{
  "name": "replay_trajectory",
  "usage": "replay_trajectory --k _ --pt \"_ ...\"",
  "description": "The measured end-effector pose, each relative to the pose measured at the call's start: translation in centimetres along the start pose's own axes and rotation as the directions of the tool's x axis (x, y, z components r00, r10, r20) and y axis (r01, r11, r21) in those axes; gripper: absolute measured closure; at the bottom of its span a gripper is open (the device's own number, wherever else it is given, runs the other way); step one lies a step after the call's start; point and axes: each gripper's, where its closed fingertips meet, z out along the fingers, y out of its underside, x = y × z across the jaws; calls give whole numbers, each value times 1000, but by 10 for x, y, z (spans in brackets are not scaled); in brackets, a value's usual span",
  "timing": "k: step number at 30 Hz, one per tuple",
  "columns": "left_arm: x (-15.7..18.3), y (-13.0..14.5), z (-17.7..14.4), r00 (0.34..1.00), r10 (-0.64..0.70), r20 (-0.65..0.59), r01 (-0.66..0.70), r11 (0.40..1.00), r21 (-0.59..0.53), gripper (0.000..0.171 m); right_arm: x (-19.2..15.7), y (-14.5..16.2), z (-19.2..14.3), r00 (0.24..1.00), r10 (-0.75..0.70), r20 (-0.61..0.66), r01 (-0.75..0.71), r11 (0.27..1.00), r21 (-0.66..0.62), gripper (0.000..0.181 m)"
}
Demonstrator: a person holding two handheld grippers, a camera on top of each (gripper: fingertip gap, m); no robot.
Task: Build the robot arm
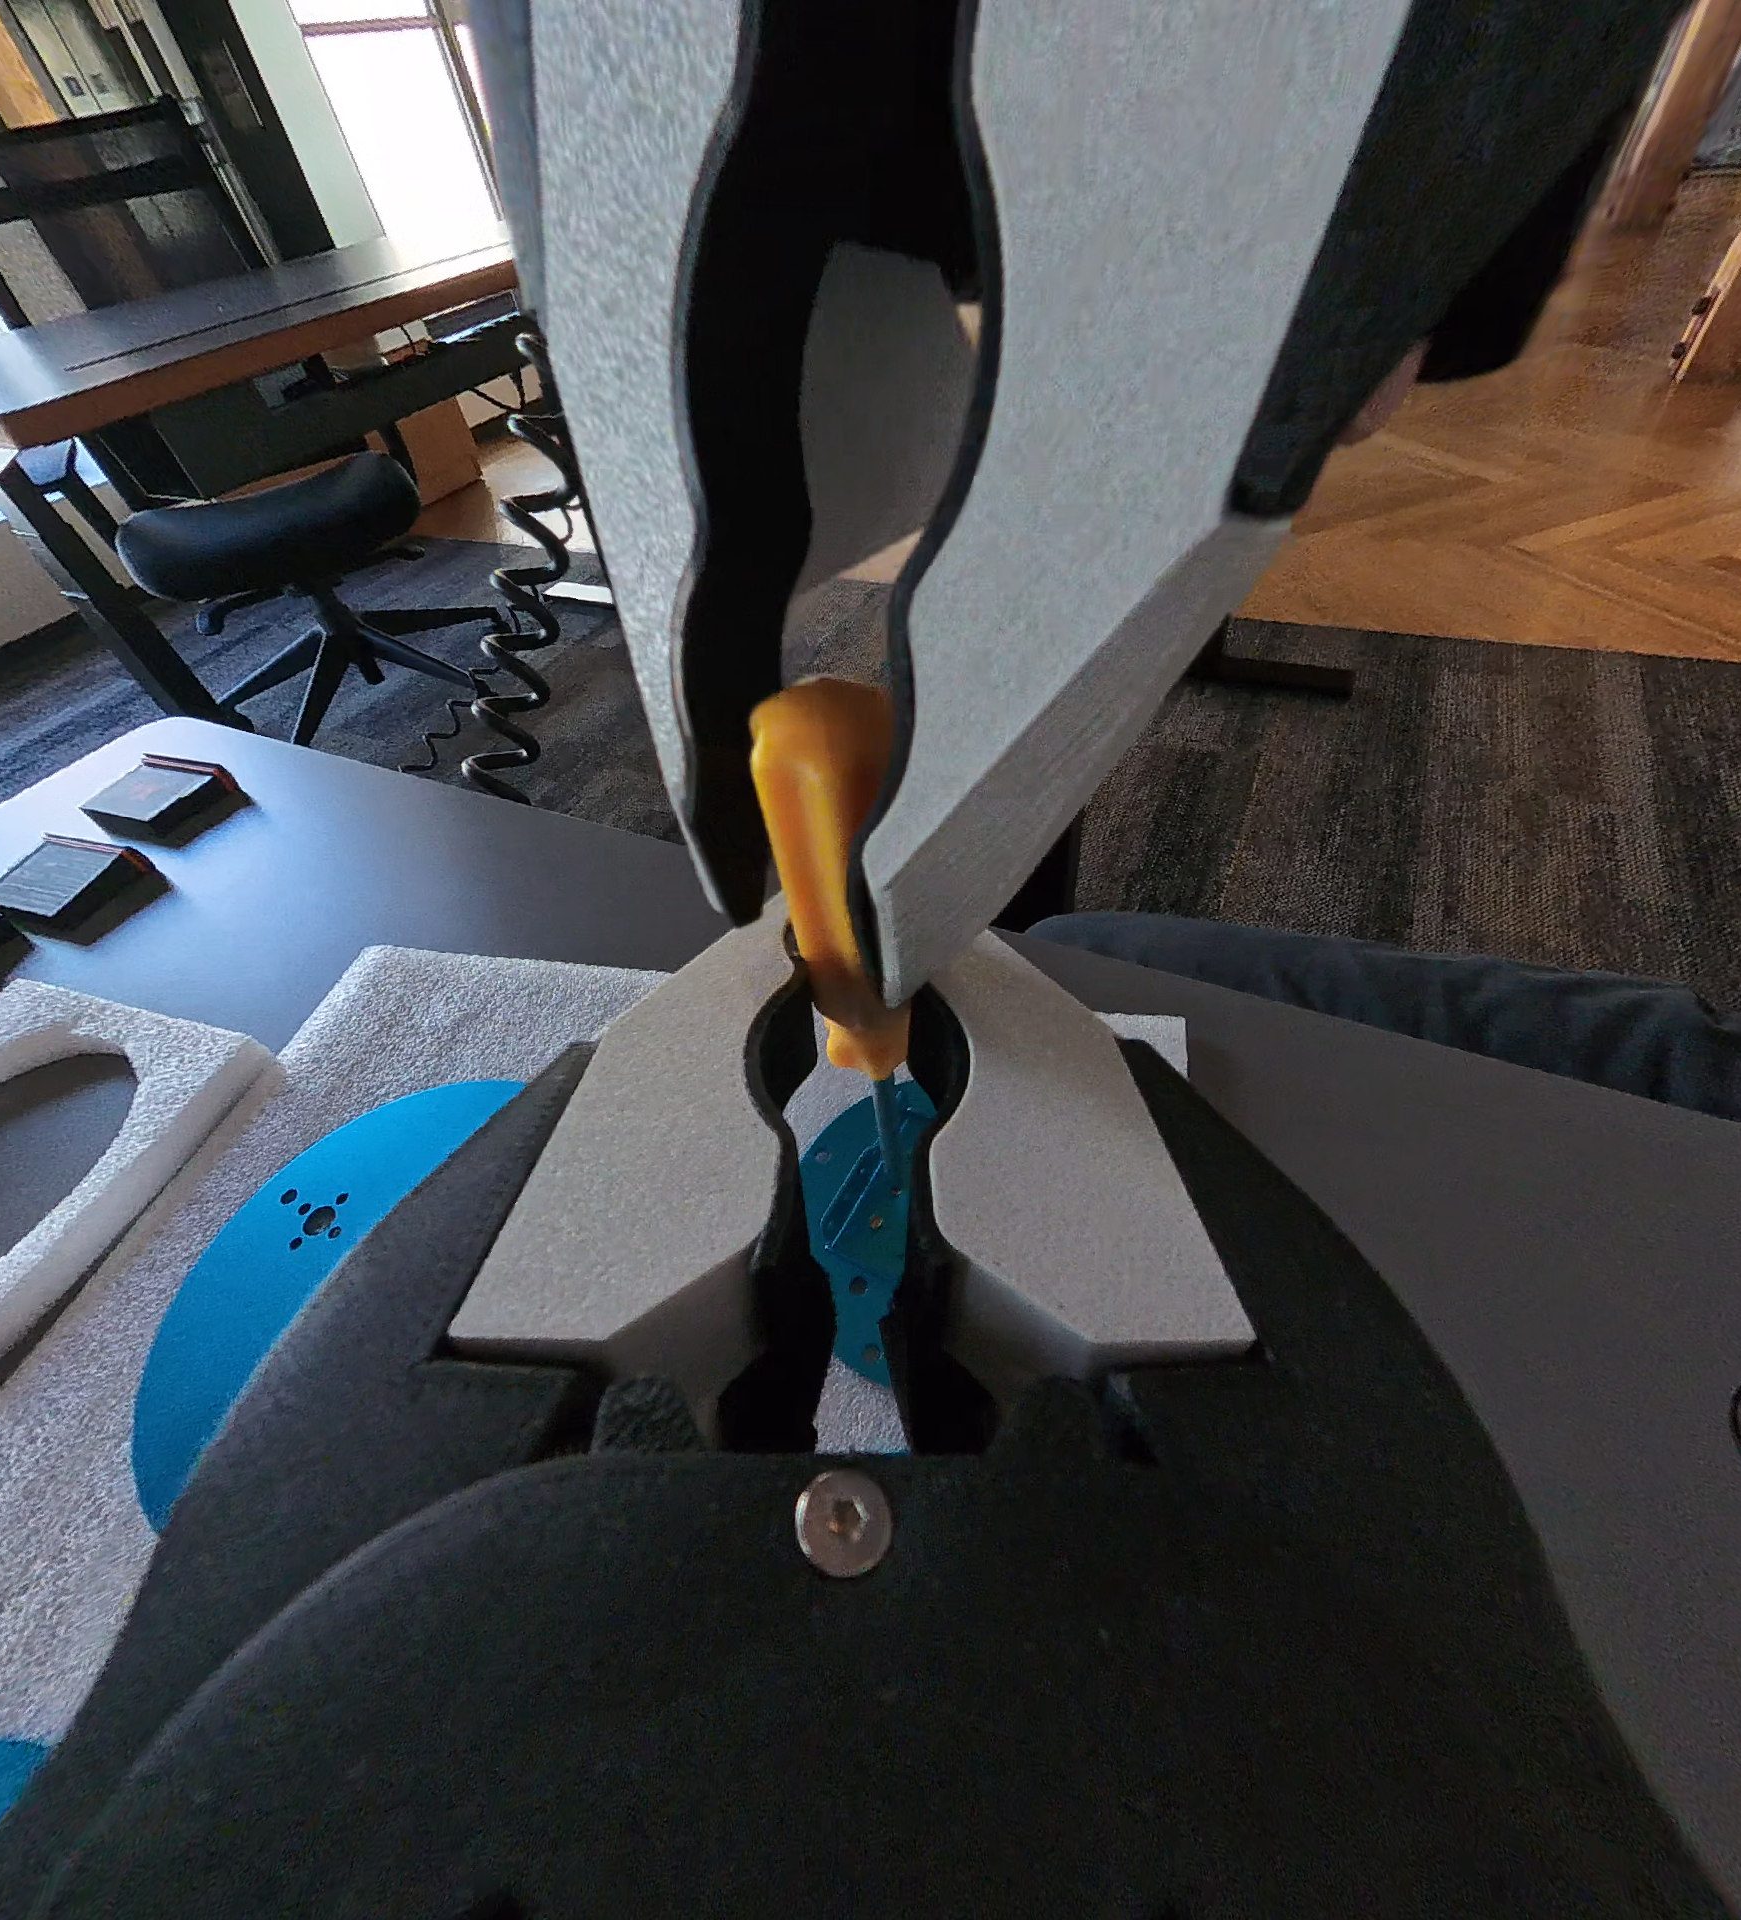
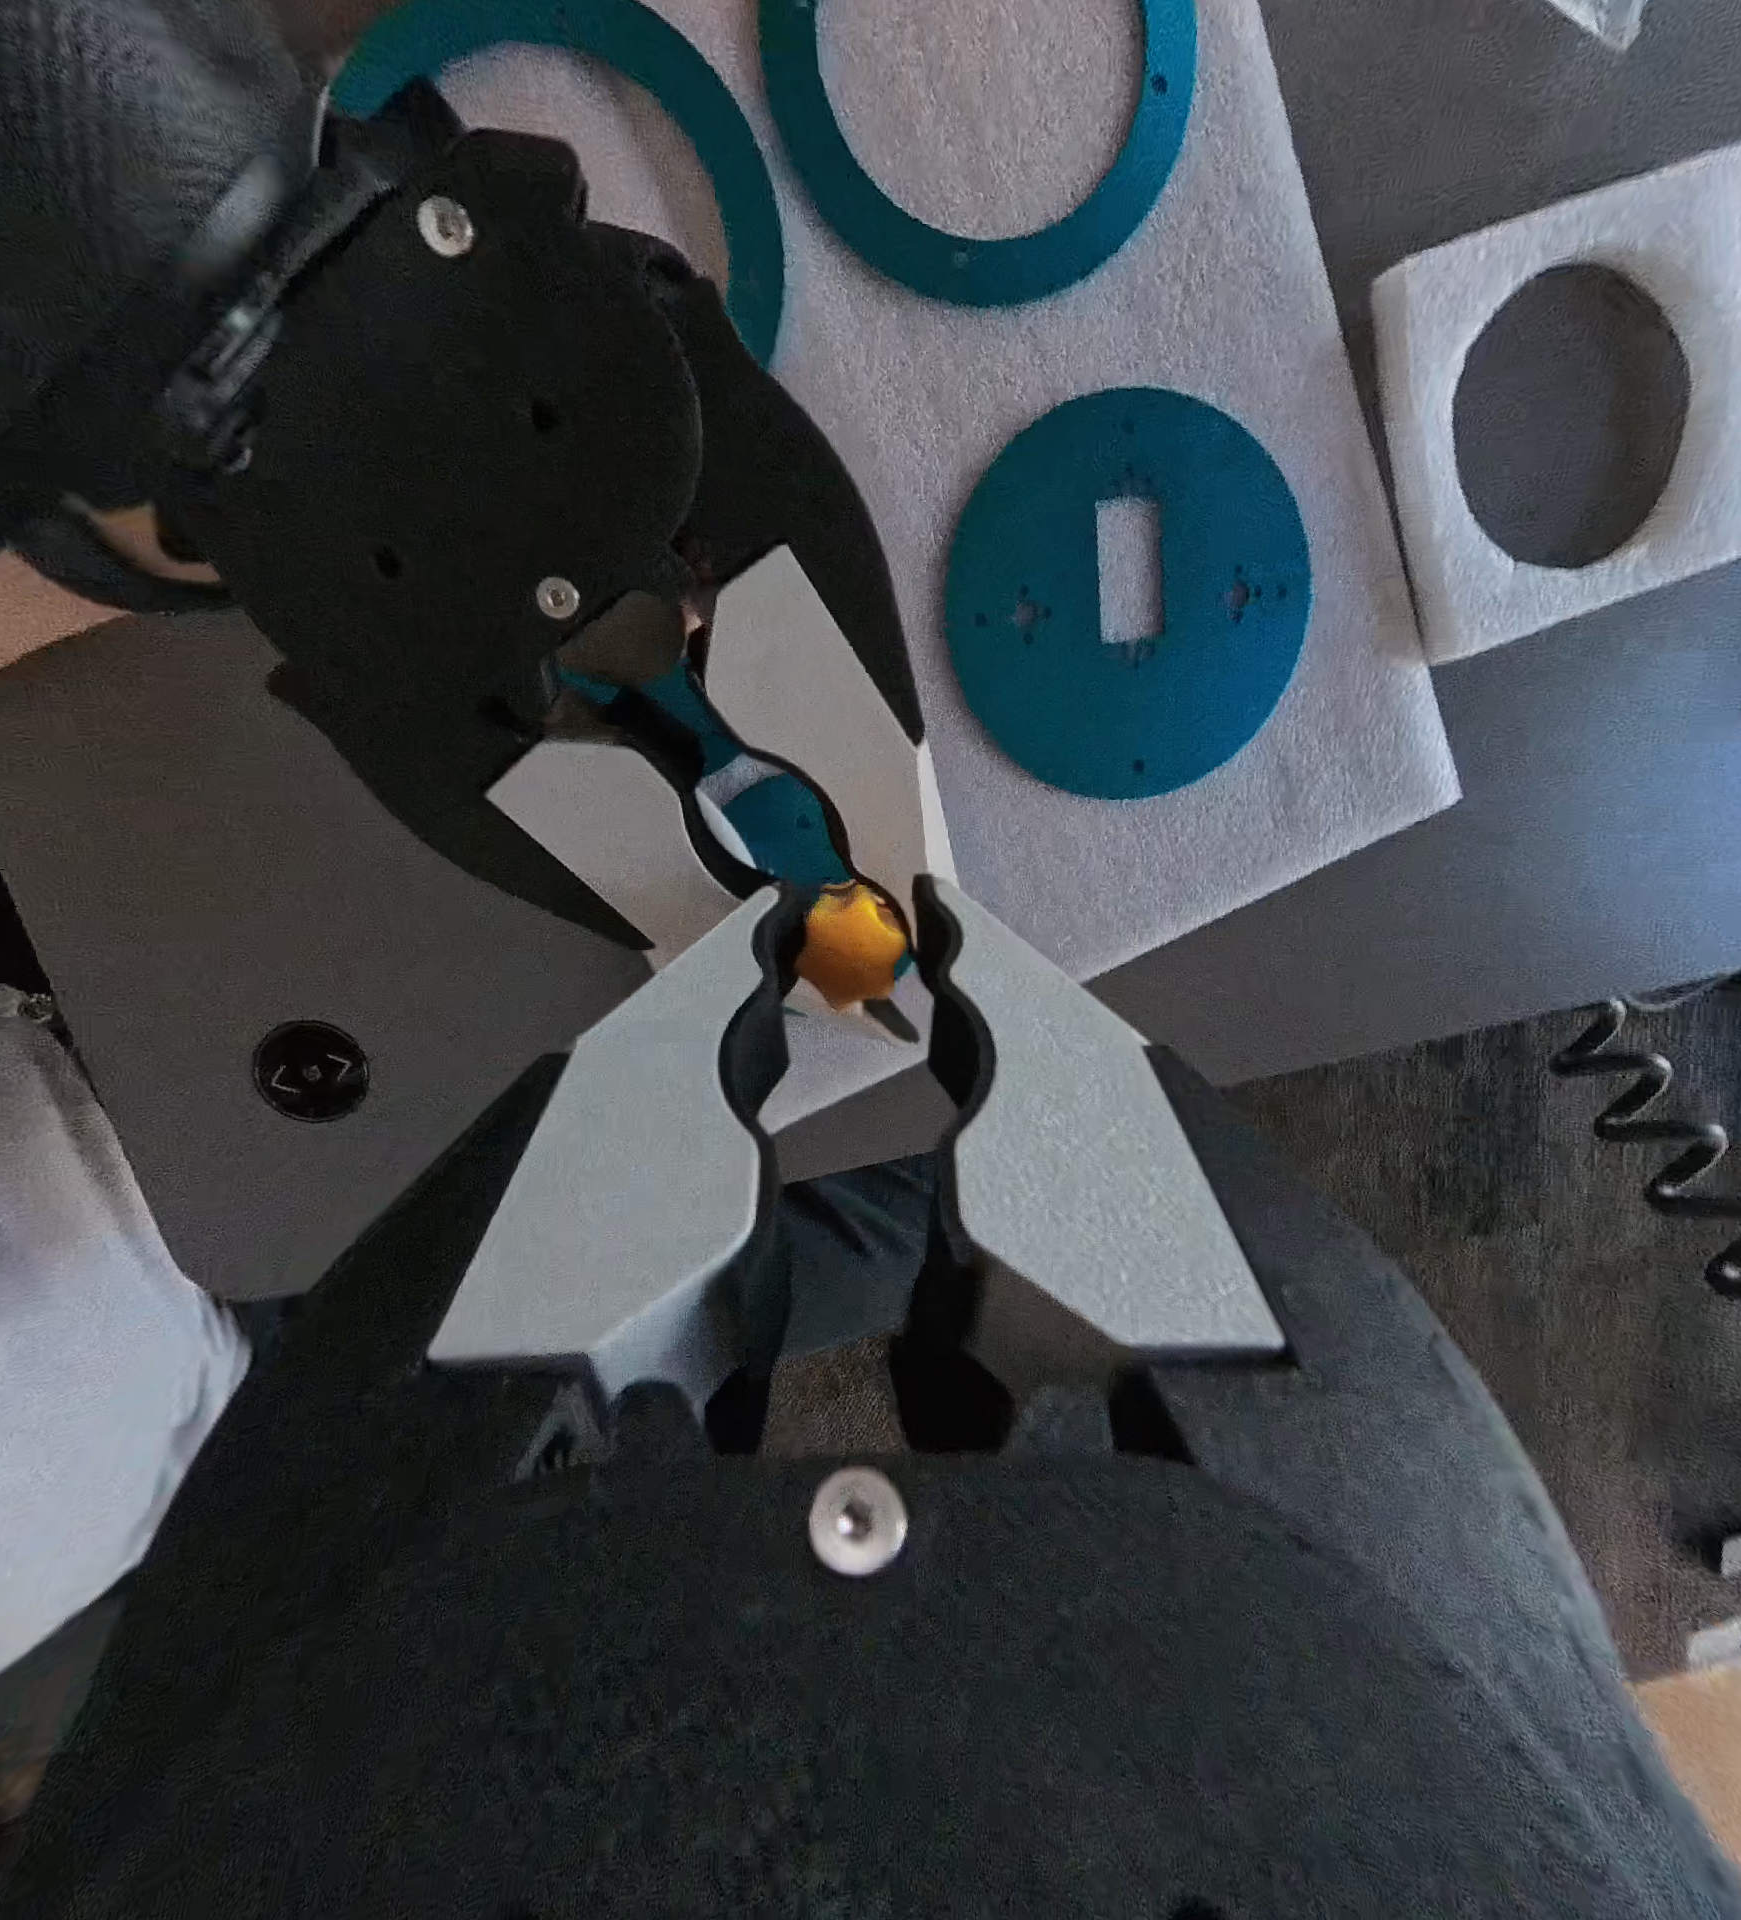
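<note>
Two grippers are meeting over the white foam sheet (image 2: 1209,582) on the grey table (image 1: 1417,1195). From above, the right gripper (image 2: 850,935) is pinching the orange handle of a small screwdriver (image 1: 824,831), whose shaft is pointing down into a blue perforated bracket (image 1: 871,1216). The left gripper (image 1: 858,971) is holding its fingers nearly together around that bracket; whether they are clamping it cannot be told. A blue slotted disc (image 2: 1128,592) is lying nearby on the foam.
</note>
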Motion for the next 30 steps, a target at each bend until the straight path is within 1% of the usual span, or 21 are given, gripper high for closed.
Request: replay_trajectory --k 2,4,7,9,12,14,15,17,18,19,20,22,24,27,29,30 --pt "0 0 1 1000 -2 1 2 1000 3 162 -4 -2 0 996 -71 58 67 996 63 163" --pt "0 -1 2 1000 -7 2 7 1000 4 162 -4 -4 0 992 -75 97 62 989 137 163" --pt "-2 -1 3 1000 -18 18 18 1000 1 162 0 -5 0 991 42 128 -73 966 249 162" --pt "-3 -2 6 999 -29 26 29 1000 1 162 2 -3 -1 983 138 119 -167 942 291 162" --pt "-2 -2 8 999 -36 34 36 999 -1 162 8 1 -3 962 270 45 -271 908 319 162" --pt "-3 -2 9 999 -35 33 35 999 1 162 10 0 -3 946 324 -6 -301 885 354 163" --pt "-1 -2 11 999 -33 29 33 999 2 162 10 0 -3 949 315 -28 -284 887 363 163" --pt "1 -2 11 999 -26 19 26 1000 5 163 7 0 -2 976 216 -34 -189 910 368 163" --pt "3 -3 12 1000 -25 8 25 1000 6 163 6 1 0 985 174 -11 -158 916 370 159" --pt "3 -3 12 1000 -26 5 26 1000 6 163 8 2 3 987 161 15 -154 911 381 150" --pt "3 -3 13 1000 -24 5 24 1000 6 163 5 0 4 986 145 84 -167 897 410 154" --pt "2 -2 12 999 -33 5 33 999 6 163 4 -4 4 981 121 152 -180 859 479 152" --pt "-1 -2 12 999 -46 18 46 999 7 163 8 -5 4 982 130 139 -185 826 533 154" --pt "-6 -1 14 997 -58 48 58 998 -3 162 16 -6 3 978 206 37 -191 802 566 163" --pt "-4 -1 12 997 -68 19 68 998 3 163 14 -6 3 963 267 23 -232 787 572 163" --pt "-2 -1 11 998 -52 19 52 999 4 163 13 -6 2 960 279 19 -238 780 578 163"
